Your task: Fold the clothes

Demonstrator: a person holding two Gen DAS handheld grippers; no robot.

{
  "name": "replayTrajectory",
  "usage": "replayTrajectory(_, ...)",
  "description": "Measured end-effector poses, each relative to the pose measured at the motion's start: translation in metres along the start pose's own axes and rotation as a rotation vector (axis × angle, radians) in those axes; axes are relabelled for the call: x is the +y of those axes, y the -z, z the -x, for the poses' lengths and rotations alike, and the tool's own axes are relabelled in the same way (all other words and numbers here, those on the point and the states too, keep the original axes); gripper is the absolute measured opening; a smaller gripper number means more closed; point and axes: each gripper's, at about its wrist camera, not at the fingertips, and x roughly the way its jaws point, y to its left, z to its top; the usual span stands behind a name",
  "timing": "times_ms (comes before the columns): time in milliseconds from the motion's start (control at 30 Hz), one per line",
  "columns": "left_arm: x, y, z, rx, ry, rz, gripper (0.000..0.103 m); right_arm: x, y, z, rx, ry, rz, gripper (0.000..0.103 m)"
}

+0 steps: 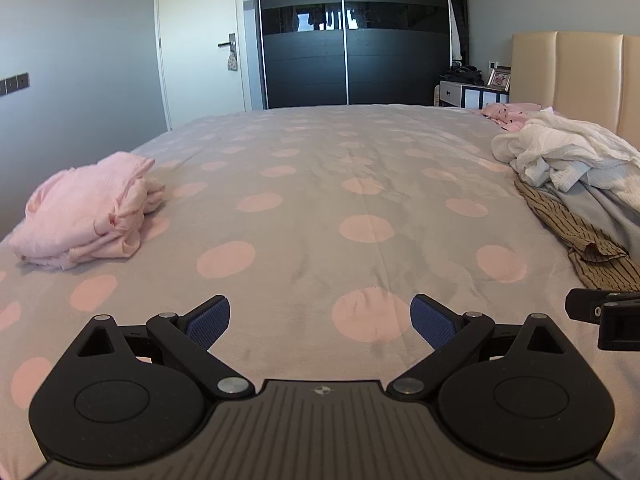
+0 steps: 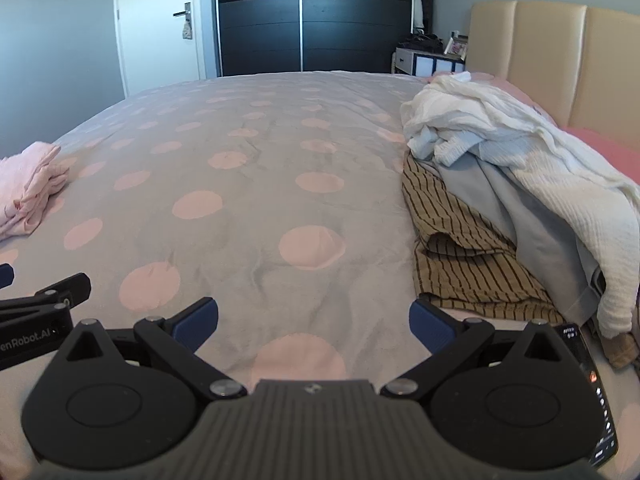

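Note:
A folded pink garment (image 1: 86, 212) lies on the left of the bed; its edge shows in the right wrist view (image 2: 28, 188). An unfolded pile lies on the right: a white garment (image 1: 568, 152) (image 2: 512, 140) on top, a pale grey one (image 2: 516, 216) under it, and a tan striped one (image 1: 580, 236) (image 2: 464, 248) at the bottom. My left gripper (image 1: 320, 320) is open and empty, low over the bed's near middle. My right gripper (image 2: 314, 322) is open and empty, just left of the striped garment.
The bed (image 1: 320, 184) has a grey cover with pink dots. A beige headboard (image 2: 560, 60) stands at the right. A dark wardrobe (image 1: 352, 32), a white door (image 1: 200, 40) and a nightstand (image 1: 472, 94) lie beyond. A phone (image 2: 596, 392) lies at the lower right.

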Motion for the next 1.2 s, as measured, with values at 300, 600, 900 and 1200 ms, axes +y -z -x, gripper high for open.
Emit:
replayTrajectory(300,0.009,-0.009,0.005,0.054,0.015,0.016,0.098,-0.007,0.002,0.006,-0.060,-0.045,0.037,0.103)
replayTrajectory(600,-0.005,-0.016,0.007,0.069,0.016,-0.009,0.098,0.006,-0.004,0.013,-0.063,-0.035,0.037,0.102)
replayTrajectory(900,-0.004,-0.017,0.005,0.092,0.052,0.005,0.098,0.010,-0.006,0.012,-0.068,-0.037,0.038,0.102)
replayTrajectory(1200,-0.005,-0.017,0.003,0.106,0.056,-0.001,0.097,0.011,-0.008,0.011,-0.070,-0.034,0.040,0.102)
